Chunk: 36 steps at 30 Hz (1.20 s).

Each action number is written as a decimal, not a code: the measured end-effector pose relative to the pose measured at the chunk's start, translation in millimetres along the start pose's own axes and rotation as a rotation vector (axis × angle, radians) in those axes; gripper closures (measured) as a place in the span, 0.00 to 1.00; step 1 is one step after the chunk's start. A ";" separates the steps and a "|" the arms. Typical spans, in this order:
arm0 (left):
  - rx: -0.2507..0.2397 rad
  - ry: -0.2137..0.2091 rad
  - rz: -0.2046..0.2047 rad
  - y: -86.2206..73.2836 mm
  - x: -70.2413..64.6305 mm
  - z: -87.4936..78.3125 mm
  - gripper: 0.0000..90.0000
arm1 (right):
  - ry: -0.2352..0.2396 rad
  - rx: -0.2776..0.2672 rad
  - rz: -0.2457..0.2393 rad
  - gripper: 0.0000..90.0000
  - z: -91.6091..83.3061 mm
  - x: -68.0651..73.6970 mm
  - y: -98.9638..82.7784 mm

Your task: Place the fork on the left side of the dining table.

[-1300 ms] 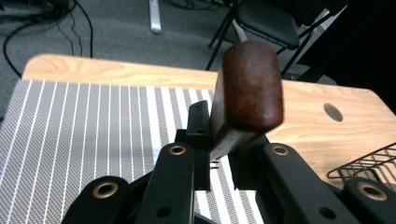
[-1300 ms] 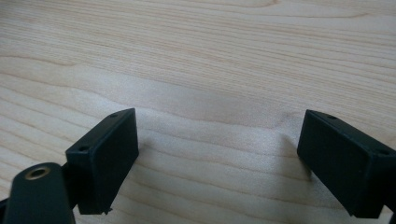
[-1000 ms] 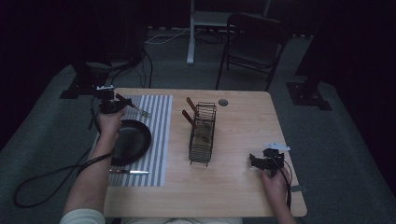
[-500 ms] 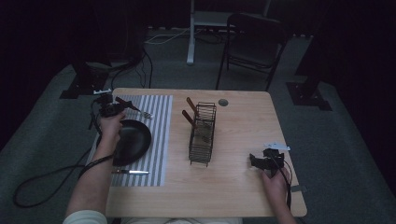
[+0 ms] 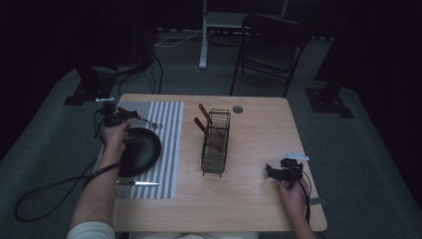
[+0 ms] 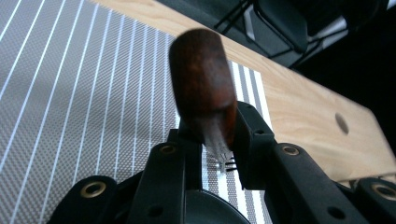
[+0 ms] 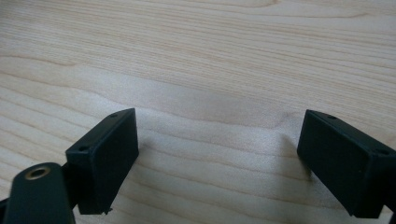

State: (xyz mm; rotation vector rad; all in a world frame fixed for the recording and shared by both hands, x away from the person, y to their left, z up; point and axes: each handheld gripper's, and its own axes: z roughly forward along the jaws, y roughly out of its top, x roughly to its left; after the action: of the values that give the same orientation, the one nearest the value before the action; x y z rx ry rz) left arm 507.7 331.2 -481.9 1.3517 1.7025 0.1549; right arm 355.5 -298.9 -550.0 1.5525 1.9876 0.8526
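At the far left of the desk point(image 5: 259, 199), the left gripper point(image 5: 115, 117) has its jaws clenched on the dark reddish-brown wooden handle of a fork point(image 6: 204, 93), and they have just been easing apart slightly with the handle between them. The fork sticks out over the grey-and-white striped placemat point(image 5: 166, 144), tines toward the wire rack; from the left gripper view its rounded handle end rises blurred between the jaws, metal neck and tines just visible beyond. A black plate point(image 5: 141, 149) lies on the placemat just below that hand, and a knife point(image 5: 138, 183) rests near the placemat's near edge. At mid-desk the black wire rack point(image 5: 216, 144) holds two brown-handled utensils. On the right, the right gripper point(image 5: 278, 172) rests over bare wood, jaws released wide and empty.
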 end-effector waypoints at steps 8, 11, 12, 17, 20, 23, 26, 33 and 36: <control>0.000 0.030 -0.045 -10.3 12.3 5.4 0.75 | 0.000 0.000 0.000 0.13 0.0 0.0 0.0; -0.001 0.036 -0.062 -12.2 11.9 7.2 0.74 | 0.000 0.000 0.001 0.13 0.0 0.0 0.0; -0.001 0.039 -0.063 -12.6 11.9 7.8 0.74 | 0.000 0.000 0.000 0.13 0.0 0.0 0.0; -0.012 0.065 -0.087 -15.1 12.9 9.3 0.72 | 0.000 0.000 0.000 0.13 0.0 0.0 0.0; -0.005 0.077 -0.108 -16.0 15.9 12.1 0.69 | 0.000 0.000 0.000 0.13 0.0 0.0 0.0; 0.010 0.092 -0.097 -16.9 18.6 16.3 0.64 | 0.000 0.000 0.000 0.13 0.0 0.0 0.0; 0.017 0.091 -0.113 -17.5 22.2 18.6 0.62 | 0.000 0.000 0.000 0.13 0.0 0.0 0.0; 0.033 0.128 -0.103 -15.9 22.1 25.0 0.59 | 0.000 0.000 0.001 0.13 0.0 0.0 0.0; 0.033 0.137 -0.110 -15.5 22.0 26.9 0.58 | 0.000 0.000 0.000 0.13 0.0 0.0 0.0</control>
State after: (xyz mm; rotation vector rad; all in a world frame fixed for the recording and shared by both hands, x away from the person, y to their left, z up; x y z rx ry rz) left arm 516.7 331.9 -518.8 1.2922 1.8973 0.1605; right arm 355.5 -298.9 -550.0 1.5525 1.9877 0.8528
